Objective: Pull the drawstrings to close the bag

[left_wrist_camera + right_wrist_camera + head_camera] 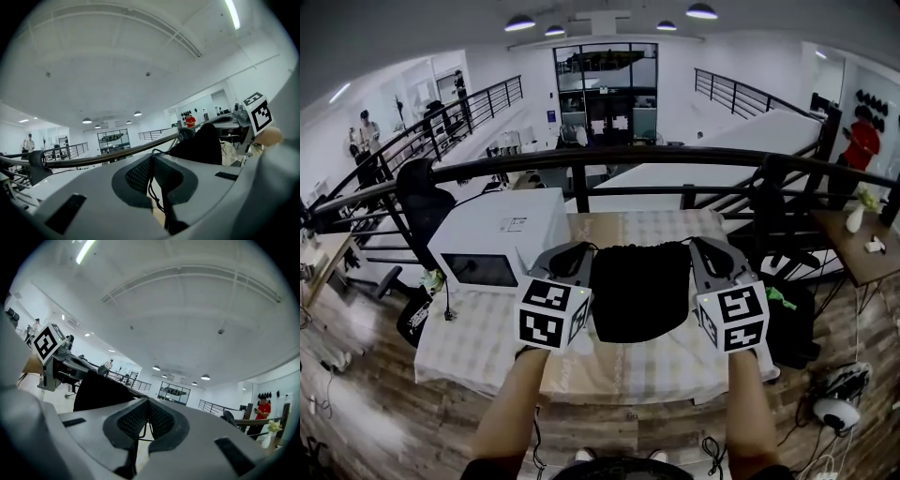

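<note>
A black drawstring bag (639,291) sits on the checked table (478,347) between my two grippers, its gathered mouth towards the far side. My left gripper (584,248) is at the bag's top left corner and my right gripper (698,243) at its top right corner. In the left gripper view the left gripper (151,159) is shut on a thin black drawstring (153,192), with the bag (199,145) off to the right. In the right gripper view the right gripper (147,404) is shut on the other drawstring (139,430), with the bag (96,390) to the left.
A white box-shaped appliance (502,239) stands on the table just left of my left gripper. A black railing (628,159) runs behind the table. A dark bag (787,323) lies on the floor at the table's right, and a small side table (862,253) stands beyond it.
</note>
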